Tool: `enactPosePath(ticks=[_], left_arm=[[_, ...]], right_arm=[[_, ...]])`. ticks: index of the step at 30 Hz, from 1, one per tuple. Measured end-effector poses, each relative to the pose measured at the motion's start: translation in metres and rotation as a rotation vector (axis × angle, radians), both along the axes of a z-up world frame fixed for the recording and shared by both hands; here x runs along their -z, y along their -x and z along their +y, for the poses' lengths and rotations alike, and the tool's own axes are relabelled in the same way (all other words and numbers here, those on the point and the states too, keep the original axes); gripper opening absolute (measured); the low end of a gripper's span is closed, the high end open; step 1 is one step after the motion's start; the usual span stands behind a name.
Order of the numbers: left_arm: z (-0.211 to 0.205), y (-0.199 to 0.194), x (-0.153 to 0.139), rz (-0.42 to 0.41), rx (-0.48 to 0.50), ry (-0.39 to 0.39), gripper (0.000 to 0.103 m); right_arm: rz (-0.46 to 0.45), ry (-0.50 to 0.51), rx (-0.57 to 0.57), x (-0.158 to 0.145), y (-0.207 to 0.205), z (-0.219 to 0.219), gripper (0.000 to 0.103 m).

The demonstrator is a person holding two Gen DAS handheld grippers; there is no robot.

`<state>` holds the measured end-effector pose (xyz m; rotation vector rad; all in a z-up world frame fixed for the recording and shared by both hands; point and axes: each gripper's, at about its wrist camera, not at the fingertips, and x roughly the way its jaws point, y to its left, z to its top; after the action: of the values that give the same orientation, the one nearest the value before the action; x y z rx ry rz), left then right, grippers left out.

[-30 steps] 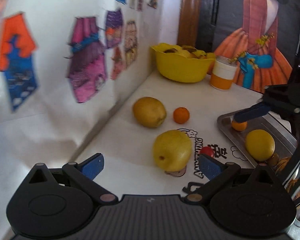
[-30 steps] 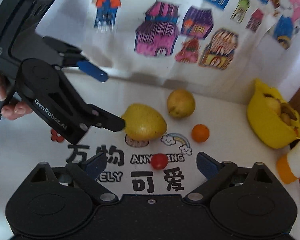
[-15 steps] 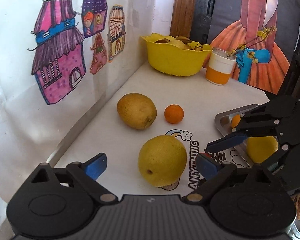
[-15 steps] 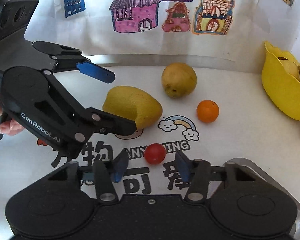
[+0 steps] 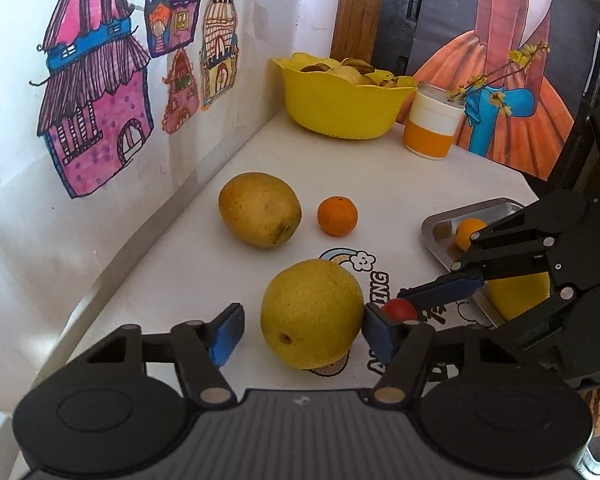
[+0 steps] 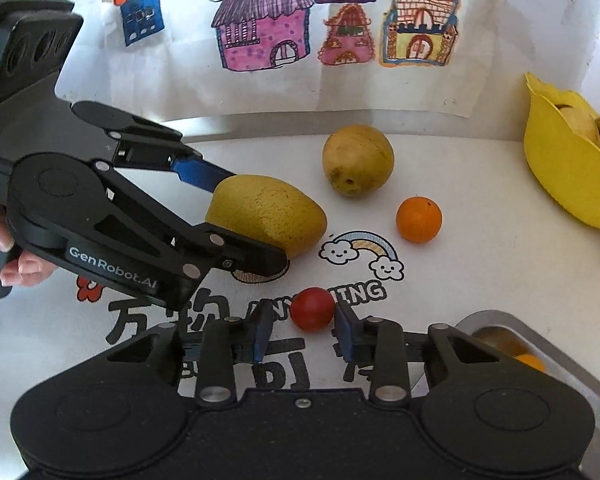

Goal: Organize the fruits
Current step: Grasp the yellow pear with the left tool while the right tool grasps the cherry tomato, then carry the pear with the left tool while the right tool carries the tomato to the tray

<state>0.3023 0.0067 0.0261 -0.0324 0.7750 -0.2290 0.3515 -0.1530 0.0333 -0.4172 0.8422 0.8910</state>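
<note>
Two grippers are seen over a white table [image 5: 380,168], and places are given here from the rainbow [image 6: 360,250] printed on it. The left gripper [image 5: 300,330] is spread wide around a large yellow pear [image 5: 312,314] that rests just beside the rainbow; the right pad lies against the fruit and the left pad stands just clear of it. The right gripper [image 6: 302,330] is narrowed around a small tomato [image 6: 313,308] near the rainbow, its pads flanking the fruit closely; whether they press it cannot be told. A brownish pear [image 6: 358,160] and an orange [image 6: 419,219] lie beyond the rainbow. A steel tray [image 5: 440,236] holding fruit is set to the rainbow's right, and a yellow bowl [image 5: 340,108] stands well beyond it.
</note>
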Motion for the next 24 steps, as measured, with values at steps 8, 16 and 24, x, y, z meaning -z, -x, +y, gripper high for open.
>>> enactPosePath(ticks=[8,16,24], left_arm=[[-0.005,0.0,0.001,-0.004,0.003,-0.004,0.058],[-0.007,0.003,0.0,0.002,-0.019,0.007,0.057],[-0.024,0.005,-0.007,-0.022,-0.019,0.047,0.057]], right_arm=[[0.005,-0.033,0.039,-0.001,-0.001,-0.005,0.025],[-0.025,-0.072,0.064,-0.008,0.006,-0.015,0.024],[-0.106,-0.116,0.152,-0.028,0.018,-0.061,0.024]])
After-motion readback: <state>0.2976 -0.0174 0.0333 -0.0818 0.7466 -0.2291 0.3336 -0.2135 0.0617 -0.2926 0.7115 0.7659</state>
